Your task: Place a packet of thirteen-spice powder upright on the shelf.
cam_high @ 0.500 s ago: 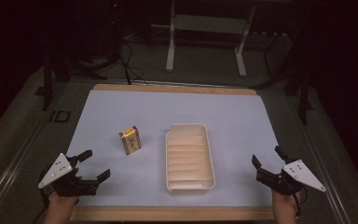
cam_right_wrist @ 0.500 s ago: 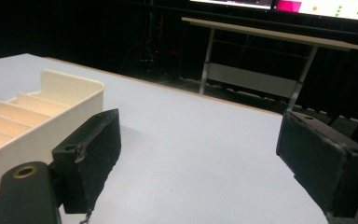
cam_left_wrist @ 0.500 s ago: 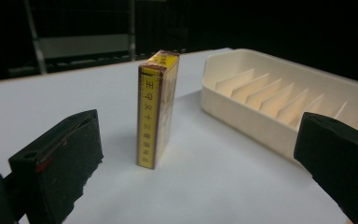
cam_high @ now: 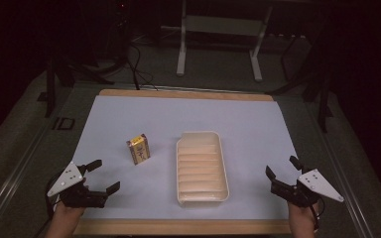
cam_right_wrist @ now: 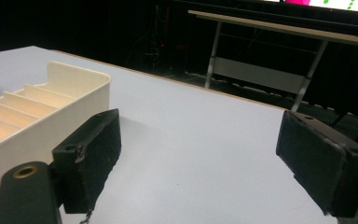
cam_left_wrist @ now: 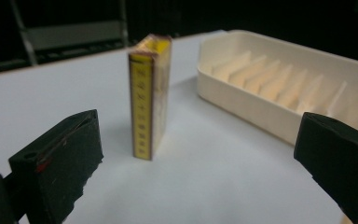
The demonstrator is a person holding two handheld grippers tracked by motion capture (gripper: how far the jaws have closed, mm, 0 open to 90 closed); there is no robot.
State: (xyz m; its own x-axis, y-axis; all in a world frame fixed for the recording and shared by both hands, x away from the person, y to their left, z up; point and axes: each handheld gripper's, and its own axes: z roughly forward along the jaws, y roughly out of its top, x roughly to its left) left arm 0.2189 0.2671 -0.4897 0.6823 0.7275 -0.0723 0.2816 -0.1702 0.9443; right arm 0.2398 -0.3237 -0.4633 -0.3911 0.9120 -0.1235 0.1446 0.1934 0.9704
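— Where was the yellow box (cam_high: 138,149)?
— Upright on the desk (cam_high: 238,119), just left of the ribbed tray (cam_high: 201,167).
— And the tongs?
— Left tongs (cam_high: 102,174) and right tongs (cam_high: 281,169) both spread, pinching nothing.

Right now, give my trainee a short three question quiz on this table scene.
1. True or false: the box lies flat.
2. What lies between the box and the right gripper? A) tray B) cup C) bowl
3. Fill in: both grippers are ____.

Key:
1. False; it stands on end, apart from the tray.
2. A.
3. Open; the left gripper holds nothing, and the same goes for the right one.
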